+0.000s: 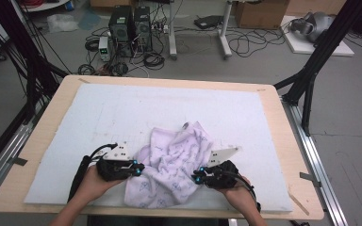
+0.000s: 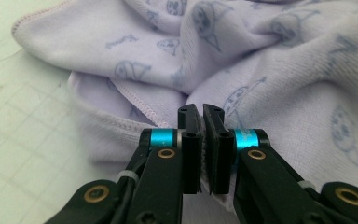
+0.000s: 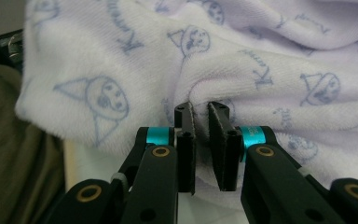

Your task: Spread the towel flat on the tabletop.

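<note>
A crumpled lilac cloth (image 1: 169, 162) printed with small blue cartoon figures lies on the white mat near the table's front edge. My left gripper (image 1: 139, 168) is at the cloth's left side, held in the person's left hand. In the left gripper view its jaws (image 2: 201, 112) stand nearly together with a fold of the cloth (image 2: 261, 70) pinched between the pads. My right gripper (image 1: 195, 179) is at the cloth's right side. In the right gripper view its jaws (image 3: 200, 109) are closed on a bunched fold of the cloth (image 3: 261, 56).
The white mat (image 1: 122, 113) covers most of the wooden table (image 1: 52, 108). Black frame posts (image 1: 311, 70) stand off the back right and left corners. Computer towers (image 1: 129, 26) and cables sit on the floor beyond the table.
</note>
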`<state>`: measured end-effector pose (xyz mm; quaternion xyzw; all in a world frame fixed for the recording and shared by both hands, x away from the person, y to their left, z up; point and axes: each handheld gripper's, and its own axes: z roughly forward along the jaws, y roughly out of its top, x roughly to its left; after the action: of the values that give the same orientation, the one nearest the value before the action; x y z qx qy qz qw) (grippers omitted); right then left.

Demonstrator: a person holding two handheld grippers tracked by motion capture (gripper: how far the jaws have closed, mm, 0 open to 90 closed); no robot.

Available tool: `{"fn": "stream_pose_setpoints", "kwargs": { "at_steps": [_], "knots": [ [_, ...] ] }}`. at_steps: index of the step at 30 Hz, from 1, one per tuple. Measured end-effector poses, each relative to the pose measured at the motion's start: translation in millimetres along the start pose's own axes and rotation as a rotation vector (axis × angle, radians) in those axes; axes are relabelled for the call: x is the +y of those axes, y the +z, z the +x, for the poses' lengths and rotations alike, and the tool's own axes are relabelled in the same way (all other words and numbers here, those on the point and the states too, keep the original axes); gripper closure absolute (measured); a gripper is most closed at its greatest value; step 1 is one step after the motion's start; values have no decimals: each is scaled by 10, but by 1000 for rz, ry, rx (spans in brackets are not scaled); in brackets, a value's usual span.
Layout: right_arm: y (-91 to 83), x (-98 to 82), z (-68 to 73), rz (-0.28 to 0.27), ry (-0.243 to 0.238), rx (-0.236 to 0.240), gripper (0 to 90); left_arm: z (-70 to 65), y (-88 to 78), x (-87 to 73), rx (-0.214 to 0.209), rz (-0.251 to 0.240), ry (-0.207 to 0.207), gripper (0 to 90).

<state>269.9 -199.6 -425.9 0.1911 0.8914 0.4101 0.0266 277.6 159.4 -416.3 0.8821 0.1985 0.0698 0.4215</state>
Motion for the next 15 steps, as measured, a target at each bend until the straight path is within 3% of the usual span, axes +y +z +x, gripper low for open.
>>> {"fn": "stream_pose_setpoints", "kwargs": {
  "at_steps": [6, 9, 11, 12, 13, 15],
  "knots": [
    [-76, -68, 181, 1, -2, 24, 818, -162, -193, -126, 8, -4, 13, 858],
    [-92, -70, 349, 25, -20, 79, 800, -226, -274, -163, 0, -11, 10, 857],
    [-98, -62, 373, 28, -25, 84, 766, -230, -287, -158, -6, -17, 9, 852],
    [-150, -33, 362, 6, -24, 75, 699, -226, -300, -142, -6, -23, 8, 790],
    [-150, -33, 362, 6, -24, 75, 699, -212, -308, -118, -10, -29, 3, 790],
    [-271, 43, 220, -59, 3, 43, 625, -127, -301, -6, 10, -60, -10, 623]
  ]
}}
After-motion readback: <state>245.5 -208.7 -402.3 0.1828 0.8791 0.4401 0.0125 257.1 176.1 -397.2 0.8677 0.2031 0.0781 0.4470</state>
